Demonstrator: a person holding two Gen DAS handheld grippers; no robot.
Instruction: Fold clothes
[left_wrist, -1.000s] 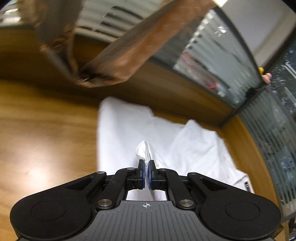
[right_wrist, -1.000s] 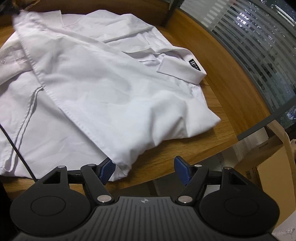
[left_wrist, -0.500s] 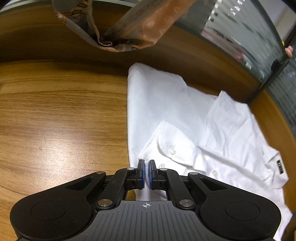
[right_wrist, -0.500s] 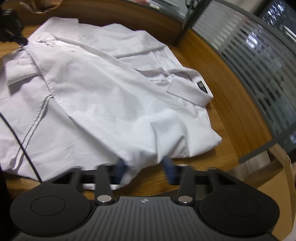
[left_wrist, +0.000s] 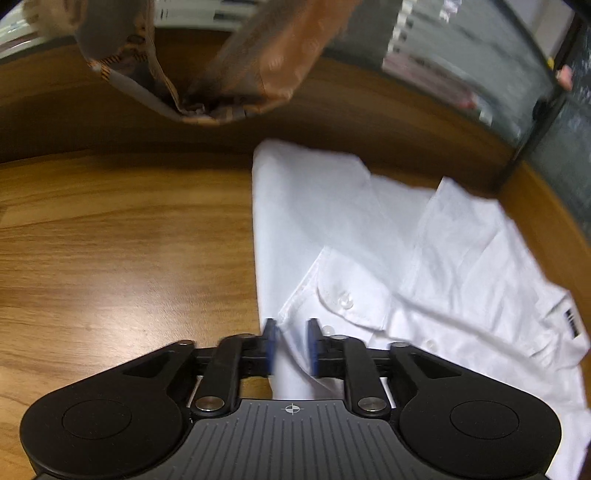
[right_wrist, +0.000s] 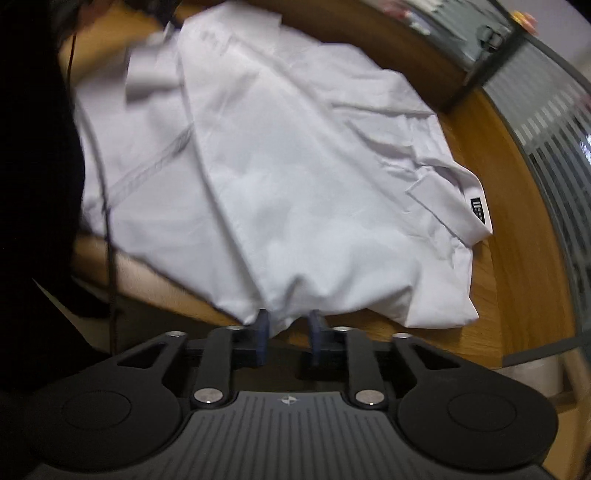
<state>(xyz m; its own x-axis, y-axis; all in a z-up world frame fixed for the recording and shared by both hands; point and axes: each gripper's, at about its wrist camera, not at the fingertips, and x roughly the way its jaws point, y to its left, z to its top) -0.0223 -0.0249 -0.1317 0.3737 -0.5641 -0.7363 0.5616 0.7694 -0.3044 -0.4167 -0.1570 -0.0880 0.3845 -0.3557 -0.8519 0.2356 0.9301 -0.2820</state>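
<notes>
A white button shirt (left_wrist: 406, 266) lies partly folded on the wooden table (left_wrist: 110, 258), its collar with a black label (left_wrist: 574, 325) at the right. My left gripper (left_wrist: 291, 343) is open, its blue pads astride the shirt's cuffed sleeve end. In the right wrist view the same shirt (right_wrist: 295, 184) spreads across the table, label (right_wrist: 478, 210) at the right. My right gripper (right_wrist: 287, 334) is partly open at the table's near edge, with a fold of the shirt's hem between its pads.
A brown patterned garment (left_wrist: 229, 74) hangs at the table's far side. Glass partitions with blinds (right_wrist: 546, 110) curve round the right. A dark cable (right_wrist: 105, 206) runs over the shirt's left part. A cardboard box (right_wrist: 554, 373) sits below the table edge.
My left gripper has opened and let go of the sleeve end, which now lies on the shirt. My right gripper has narrowed and moved in onto the hem.
</notes>
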